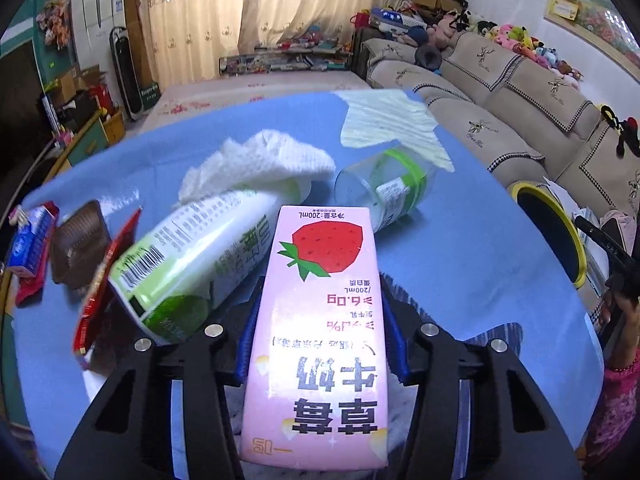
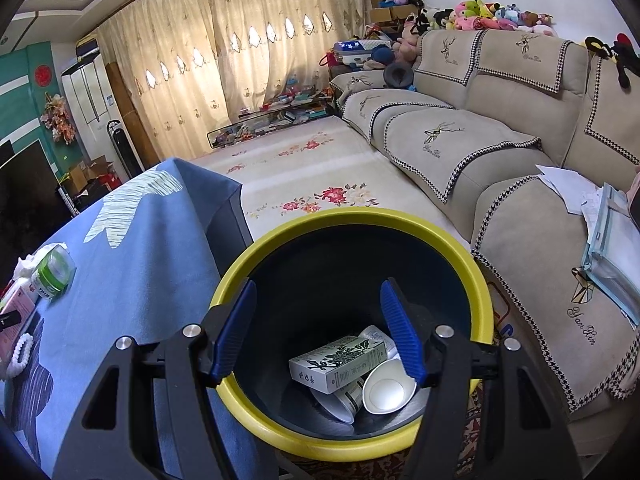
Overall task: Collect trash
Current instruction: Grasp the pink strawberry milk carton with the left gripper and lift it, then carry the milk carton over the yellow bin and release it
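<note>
A pink strawberry milk carton (image 1: 320,320) lies between the blue pads of my left gripper (image 1: 322,280), and both pads touch its sides. It rests over the blue tablecloth (image 1: 460,260). Just left of it lies a white and green bottle (image 1: 192,256) with a crumpled white tissue (image 1: 260,160) on top. A clear cup with a green band (image 1: 384,188) lies on its side behind. My right gripper (image 2: 318,284) stands open over the yellow-rimmed bin (image 2: 360,216), with nothing between its fingers. Inside the bin are a white and green box (image 2: 340,360) and a paper cup (image 2: 386,388).
A red wrapper (image 1: 104,276), a brown plastic tray (image 1: 80,240) and a blue and white carton (image 1: 32,244) lie at the table's left. The bin stands between the table edge and a beige sofa (image 2: 480,148). A person's hand (image 1: 624,292) shows at the right edge.
</note>
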`<state>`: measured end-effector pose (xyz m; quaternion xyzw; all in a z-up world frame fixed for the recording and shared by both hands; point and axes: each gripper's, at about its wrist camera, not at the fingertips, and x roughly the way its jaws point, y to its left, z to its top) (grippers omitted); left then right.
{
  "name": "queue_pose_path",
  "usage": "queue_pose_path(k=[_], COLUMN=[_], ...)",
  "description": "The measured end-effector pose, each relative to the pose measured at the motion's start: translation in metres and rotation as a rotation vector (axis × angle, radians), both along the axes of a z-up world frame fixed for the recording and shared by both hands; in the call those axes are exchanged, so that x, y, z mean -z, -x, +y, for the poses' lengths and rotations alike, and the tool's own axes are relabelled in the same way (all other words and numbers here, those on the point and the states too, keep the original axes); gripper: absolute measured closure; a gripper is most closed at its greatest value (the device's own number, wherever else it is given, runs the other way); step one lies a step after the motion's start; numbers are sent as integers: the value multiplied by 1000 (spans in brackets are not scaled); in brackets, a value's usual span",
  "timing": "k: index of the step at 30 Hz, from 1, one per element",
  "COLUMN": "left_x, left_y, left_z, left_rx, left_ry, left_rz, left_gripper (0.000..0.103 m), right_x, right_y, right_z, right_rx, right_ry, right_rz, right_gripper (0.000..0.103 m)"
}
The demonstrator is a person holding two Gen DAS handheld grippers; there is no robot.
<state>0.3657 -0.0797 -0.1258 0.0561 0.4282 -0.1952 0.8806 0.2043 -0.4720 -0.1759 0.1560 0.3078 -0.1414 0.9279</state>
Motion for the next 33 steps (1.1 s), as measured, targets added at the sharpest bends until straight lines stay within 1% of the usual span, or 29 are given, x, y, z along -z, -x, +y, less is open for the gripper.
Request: queue_pose_path(k=[8, 12, 16, 21, 26, 30, 31, 33], left_x=[-41, -63, -76, -82, -82, -72, -68, -58], left_y=[40, 60, 73, 82, 84, 78, 77, 73], left_z=[-16, -37, -65, -114, -180, -236, -254, -279], left_rx=[36, 72, 118, 203, 307, 372, 394, 417], left_ry=[-22, -14, -5, 7, 47, 48, 46, 32], left_rz=[-91, -125, -131, -125, -88, -59, -41, -28], left_gripper=[52, 52, 52, 52, 52, 52, 52, 52], right_x=[-4, -8, -16, -30, -39, -41, -40, -37], right_y=[17, 35, 56, 85, 110, 124, 127, 133], right_z=[0, -2, -7, -17, -31, -46, -49, -59], right_rx=[-3, 3, 19, 57, 96, 122, 128, 143], right_ry=[-19, -16, -7, 18, 27, 26, 23, 13], right_rz=[-18, -31, -48, -77, -111, -124, -125, -127], right_gripper=[41, 41, 41, 40, 38, 38, 38, 38])
